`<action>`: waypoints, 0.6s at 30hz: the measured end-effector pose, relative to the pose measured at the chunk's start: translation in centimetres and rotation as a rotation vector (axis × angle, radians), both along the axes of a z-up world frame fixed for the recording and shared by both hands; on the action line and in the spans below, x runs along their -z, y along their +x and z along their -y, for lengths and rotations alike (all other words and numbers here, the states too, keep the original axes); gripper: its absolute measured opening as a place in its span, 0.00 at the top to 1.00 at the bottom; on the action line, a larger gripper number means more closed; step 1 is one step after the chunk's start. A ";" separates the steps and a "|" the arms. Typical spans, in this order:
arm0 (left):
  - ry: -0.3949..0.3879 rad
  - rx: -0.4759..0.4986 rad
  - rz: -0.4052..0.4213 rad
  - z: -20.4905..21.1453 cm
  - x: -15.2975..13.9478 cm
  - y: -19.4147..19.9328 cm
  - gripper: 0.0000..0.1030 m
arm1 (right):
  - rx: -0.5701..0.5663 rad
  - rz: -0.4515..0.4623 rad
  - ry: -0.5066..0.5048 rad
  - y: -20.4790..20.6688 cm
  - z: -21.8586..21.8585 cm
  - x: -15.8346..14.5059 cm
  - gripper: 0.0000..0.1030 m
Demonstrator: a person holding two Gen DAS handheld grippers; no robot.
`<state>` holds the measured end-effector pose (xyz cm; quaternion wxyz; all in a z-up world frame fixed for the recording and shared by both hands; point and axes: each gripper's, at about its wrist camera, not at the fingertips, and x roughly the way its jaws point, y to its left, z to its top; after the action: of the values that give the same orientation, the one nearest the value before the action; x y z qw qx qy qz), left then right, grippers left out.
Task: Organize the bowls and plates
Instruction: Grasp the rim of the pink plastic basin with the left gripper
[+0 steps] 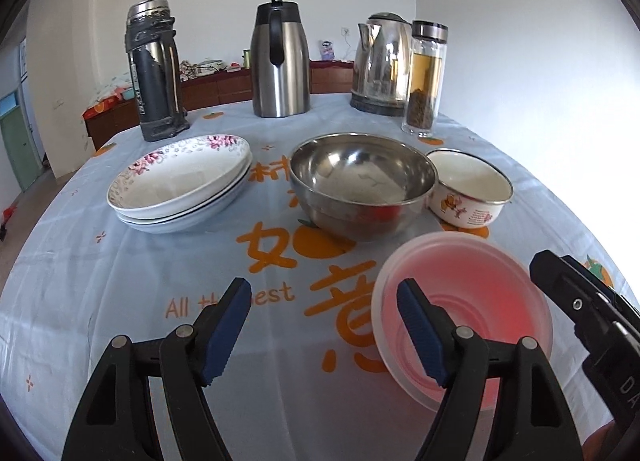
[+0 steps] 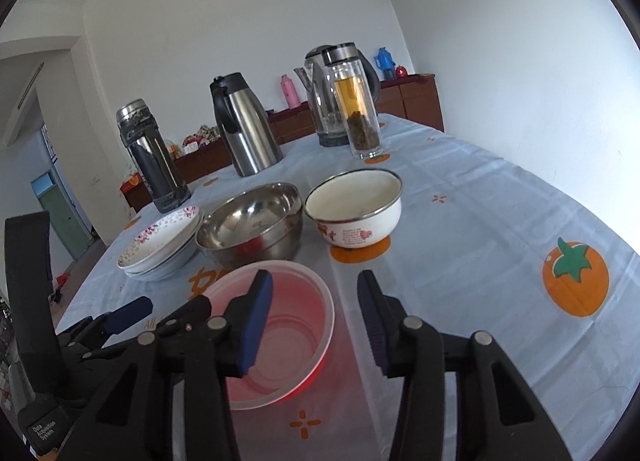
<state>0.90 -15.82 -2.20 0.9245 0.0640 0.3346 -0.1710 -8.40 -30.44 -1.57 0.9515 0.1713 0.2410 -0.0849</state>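
Observation:
A translucent pink plastic bowl sits upright on the near part of the tablecloth. My right gripper is open and straddles the bowl's right wall, with one pad over the inside and the other outside; the pads do not press on it. My left gripper is open just left of the bowl, with only cloth between its pads and its right finger in front of the left rim. Behind stand stacked floral plates, a steel bowl and a white enamel bowl.
Along the table's far side stand a dark thermos, a steel carafe, an electric kettle and a glass tea bottle. The right gripper's black body shows beside the pink bowl. Bare cloth lies to the right.

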 end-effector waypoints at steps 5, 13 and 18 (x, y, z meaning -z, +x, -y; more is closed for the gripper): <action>0.009 0.004 0.000 0.1 0.1 0.1 0.26 | -0.012 -0.034 0.004 0.4 0.0 0.4 0.78; -0.002 0.034 -0.039 0.3 0.6 0.5 0.58 | -0.031 -0.062 0.017 0.6 -0.1 0.8 0.81; -0.009 0.064 -0.024 0.5 0.5 0.1 0.77 | -0.054 -0.081 0.023 0.9 -0.4 1.1 0.89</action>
<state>0.98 -16.37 -2.72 0.9147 0.0686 0.3428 -0.2028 -7.48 -30.05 -2.72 0.9409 0.1722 0.2847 -0.0634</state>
